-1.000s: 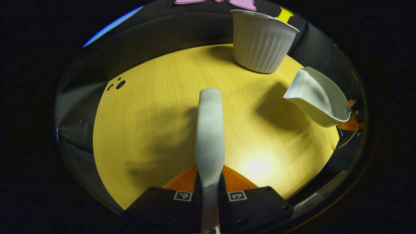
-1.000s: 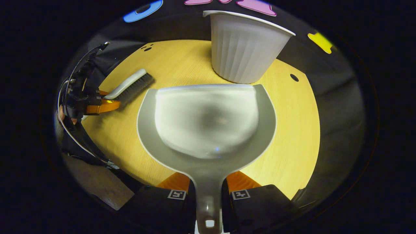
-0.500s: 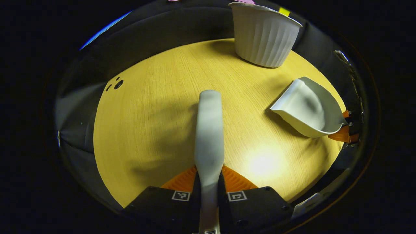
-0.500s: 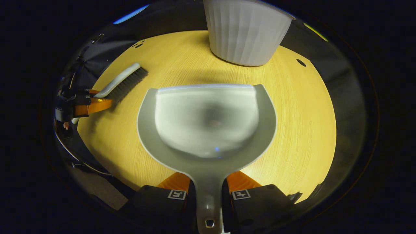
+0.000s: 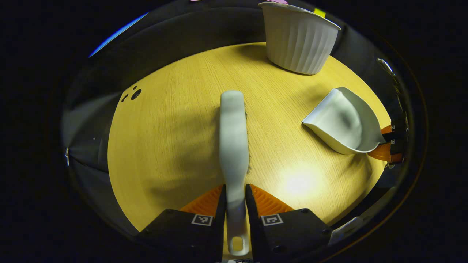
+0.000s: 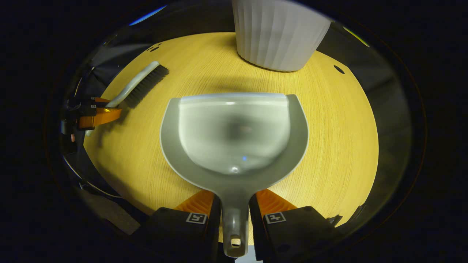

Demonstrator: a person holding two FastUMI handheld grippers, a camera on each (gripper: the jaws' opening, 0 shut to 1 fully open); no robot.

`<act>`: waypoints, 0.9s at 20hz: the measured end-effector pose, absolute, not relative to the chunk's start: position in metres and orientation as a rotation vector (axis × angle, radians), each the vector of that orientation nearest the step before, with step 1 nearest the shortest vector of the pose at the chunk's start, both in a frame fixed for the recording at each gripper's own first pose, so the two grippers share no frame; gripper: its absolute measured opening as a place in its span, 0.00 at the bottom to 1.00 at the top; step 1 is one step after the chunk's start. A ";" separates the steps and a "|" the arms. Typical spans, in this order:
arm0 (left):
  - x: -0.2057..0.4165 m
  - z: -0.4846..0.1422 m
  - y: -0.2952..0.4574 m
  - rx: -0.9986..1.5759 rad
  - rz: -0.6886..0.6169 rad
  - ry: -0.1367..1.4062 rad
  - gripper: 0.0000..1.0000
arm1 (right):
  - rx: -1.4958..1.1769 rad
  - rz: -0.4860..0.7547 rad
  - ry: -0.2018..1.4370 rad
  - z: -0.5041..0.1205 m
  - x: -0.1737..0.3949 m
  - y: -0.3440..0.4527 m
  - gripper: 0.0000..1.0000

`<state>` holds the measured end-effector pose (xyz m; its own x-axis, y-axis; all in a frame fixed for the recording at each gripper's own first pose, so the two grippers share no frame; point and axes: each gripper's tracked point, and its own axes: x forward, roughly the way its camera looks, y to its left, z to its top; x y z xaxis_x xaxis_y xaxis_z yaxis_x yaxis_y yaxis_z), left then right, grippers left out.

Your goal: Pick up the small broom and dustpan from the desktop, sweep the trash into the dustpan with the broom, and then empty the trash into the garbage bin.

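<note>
The left gripper is standing with its jaws slightly apart on either side of the broom handle, the brush lying ahead of them on the table. The right gripper jaws are flanking the dustpan handle with small gaps, its pan resting just beyond them. The garbage bin is sitting farther ahead.

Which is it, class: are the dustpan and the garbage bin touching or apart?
Apart. The right gripper view shows a strip of bare desktop between the dustpan lip and the garbage bin base.
</note>
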<state>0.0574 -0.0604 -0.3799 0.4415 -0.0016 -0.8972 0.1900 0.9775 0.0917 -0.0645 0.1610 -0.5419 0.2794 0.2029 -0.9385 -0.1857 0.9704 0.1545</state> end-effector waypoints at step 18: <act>0.072 -0.141 -0.070 0.035 -0.121 0.371 0.33 | 0.084 0.172 0.436 -0.258 0.010 0.156 0.41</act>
